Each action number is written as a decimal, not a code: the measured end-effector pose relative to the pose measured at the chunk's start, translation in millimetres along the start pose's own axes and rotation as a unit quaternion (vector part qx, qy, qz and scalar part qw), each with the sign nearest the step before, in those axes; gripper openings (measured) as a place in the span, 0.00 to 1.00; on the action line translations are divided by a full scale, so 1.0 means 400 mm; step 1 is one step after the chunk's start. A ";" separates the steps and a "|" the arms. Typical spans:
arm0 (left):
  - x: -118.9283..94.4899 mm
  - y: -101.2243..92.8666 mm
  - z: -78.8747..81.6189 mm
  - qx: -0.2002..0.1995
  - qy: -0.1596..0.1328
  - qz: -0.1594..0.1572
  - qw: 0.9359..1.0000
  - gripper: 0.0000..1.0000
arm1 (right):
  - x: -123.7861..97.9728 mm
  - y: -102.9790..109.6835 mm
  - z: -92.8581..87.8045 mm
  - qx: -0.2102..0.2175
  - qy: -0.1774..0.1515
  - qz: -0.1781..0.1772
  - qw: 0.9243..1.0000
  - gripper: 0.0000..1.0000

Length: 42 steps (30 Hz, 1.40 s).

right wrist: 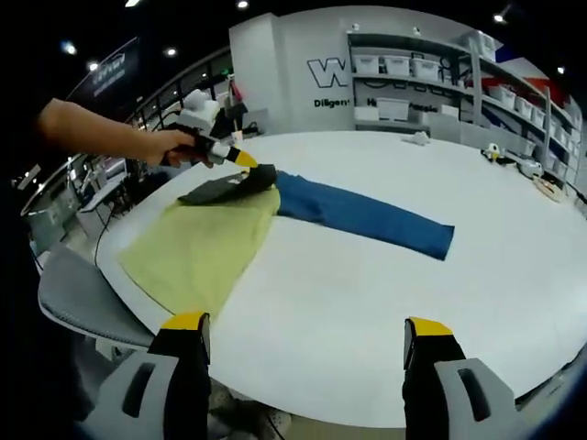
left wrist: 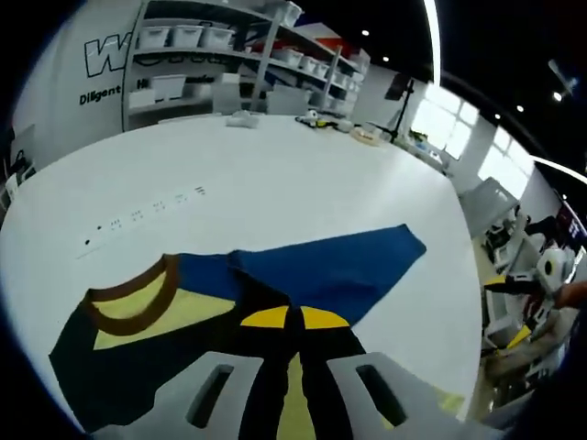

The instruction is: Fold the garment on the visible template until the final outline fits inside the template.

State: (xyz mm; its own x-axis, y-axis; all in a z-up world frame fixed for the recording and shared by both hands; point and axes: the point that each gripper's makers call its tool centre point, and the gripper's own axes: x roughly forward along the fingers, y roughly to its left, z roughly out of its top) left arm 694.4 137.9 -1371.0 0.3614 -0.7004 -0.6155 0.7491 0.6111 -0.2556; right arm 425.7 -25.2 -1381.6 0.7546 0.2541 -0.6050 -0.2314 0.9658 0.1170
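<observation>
L gripper [right wrist: 252,168] clamps garment [right wrist: 229,234] edge; R gripper [right wrist: 303,344] spread wide, nothing held, off table [right wrist: 385,302].

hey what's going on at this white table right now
A person is folding a garment on a big round white table with two handheld grippers. In the right gripper view, the left gripper is clamped on a dark part of the garment and holds it lifted over the yellow-green part, while a blue sleeve lies stretched out flat. The right gripper hangs open at the table's near edge, holding nothing. The fold is under way, not finished.
</observation>
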 end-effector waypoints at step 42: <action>-0.121 0.028 -0.039 0.307 -0.018 0.019 0.951 0.41 | 0.123 -0.253 0.117 -0.038 0.013 -0.061 0.997 0.46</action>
State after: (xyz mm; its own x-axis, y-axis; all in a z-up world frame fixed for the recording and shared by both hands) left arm 676.7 184.3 -1355.8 0.4052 -0.7006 -0.5874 0.9142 0.3140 0.2561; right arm 515.2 -107.8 -1386.3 0.7643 0.1336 -0.6309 -0.1860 0.9824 -0.0173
